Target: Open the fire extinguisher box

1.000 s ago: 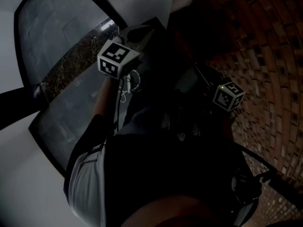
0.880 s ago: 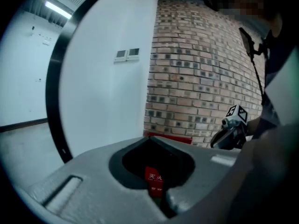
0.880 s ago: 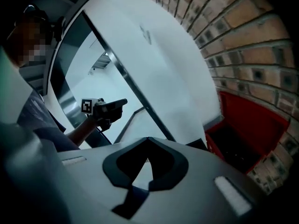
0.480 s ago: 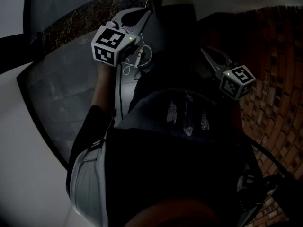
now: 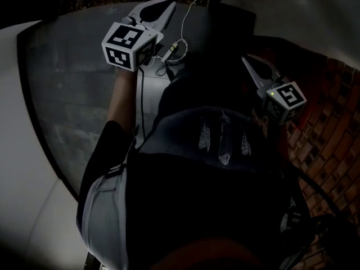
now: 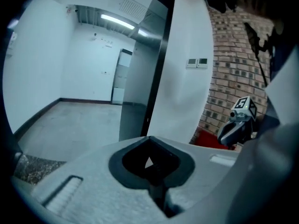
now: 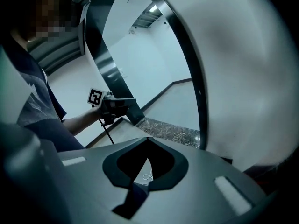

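- Fire extinguisher box: no view shows it plainly. The only likely sign is a red patch [image 6: 208,138] low at the foot of the brick wall [image 6: 229,64], seen in the left gripper view. Whether that is the box or only something red on the floor cannot be told.
- Step in hand: by my reading this is the approach, before any contact. Neither gripper is near a door, latch or handle.
- Left gripper [image 5: 167,4]: its jaws are clenched tip to tip with nothing between them. It is held out to the far left over the grey floor [image 5: 73,94].
- Right gripper [image 5: 246,59]: its jaws are likewise closed on nothing. It is held to the right, close to the brick wall.
- Relative to the jaws: the red patch lies far and to the right of the left gripper's jaws, well apart from them and past a white pillar [image 6: 182,92]. In that view the right gripper hangs just beside the patch, on its right. The right gripper's own camera looks away from it and shows no red.
- Next move, as a judgement: turn both grippers toward the foot of the brick wall and find the box's door edge or pull. Then release one pair of jaws to take hold of it, keeping the other free to steady the box.
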Demonstrator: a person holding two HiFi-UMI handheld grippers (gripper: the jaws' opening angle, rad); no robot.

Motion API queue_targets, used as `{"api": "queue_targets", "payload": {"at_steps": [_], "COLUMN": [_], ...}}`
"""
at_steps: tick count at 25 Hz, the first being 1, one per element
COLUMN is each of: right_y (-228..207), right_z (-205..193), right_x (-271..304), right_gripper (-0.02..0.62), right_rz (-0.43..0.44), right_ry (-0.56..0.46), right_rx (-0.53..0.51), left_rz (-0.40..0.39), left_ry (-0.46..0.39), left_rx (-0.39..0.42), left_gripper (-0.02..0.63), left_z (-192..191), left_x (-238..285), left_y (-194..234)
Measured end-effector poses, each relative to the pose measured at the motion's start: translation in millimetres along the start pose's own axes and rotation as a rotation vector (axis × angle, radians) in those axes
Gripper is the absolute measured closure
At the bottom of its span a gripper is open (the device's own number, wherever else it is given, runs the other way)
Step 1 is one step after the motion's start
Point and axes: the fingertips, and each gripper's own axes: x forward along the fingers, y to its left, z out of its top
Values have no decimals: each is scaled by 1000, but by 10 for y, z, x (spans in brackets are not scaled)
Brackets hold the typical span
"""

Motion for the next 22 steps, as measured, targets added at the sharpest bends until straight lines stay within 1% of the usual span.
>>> {"api": "queue_targets", "payload": {"at_steps": [1,2,3,6,9,11,13,15,18,20,22], "right_y": [-54,-116,-179,-321,-516,-648,-754,-832,-808,-769,-733], "right_z": [46,87,119,204,480,608,627,688,878,948,958], "right_x": [25,44,59,70,75,75,121,207,285,354,427], "right_gripper": [594,594,595,594,595,594,594,594,594,594,594], "right_rz": [17,32,45,89,139,162,185,199,228,248,264], "right_ry": [-2,-6,-10,-10,-44,-67,-56,-38,-40,-41,-35], "right_rx": [-4,-11,-22,-73,-125,-139,-144,-178,-263,-300,-310], "left_rz": [11,18,22,29,44,53,65,92,140,164,179], "left_ry": [3,4,2,-26,-39,-30,-7,32,76,73,63], "left_rx": [-27,-37,-27,44,110,178,238,268,275,274,280], "left_gripper": [604,604,604,606,607,607,607,607,607,607,607], "left_z": [-16,-8,26,210,500,658,674,598,531,554,575], "left_x": [18,49,84,158,356,456,428,361,276,235,221], "left_y": [17,9,-23,-217,-285,-363,-473,-501,-425,-370,-327]}}
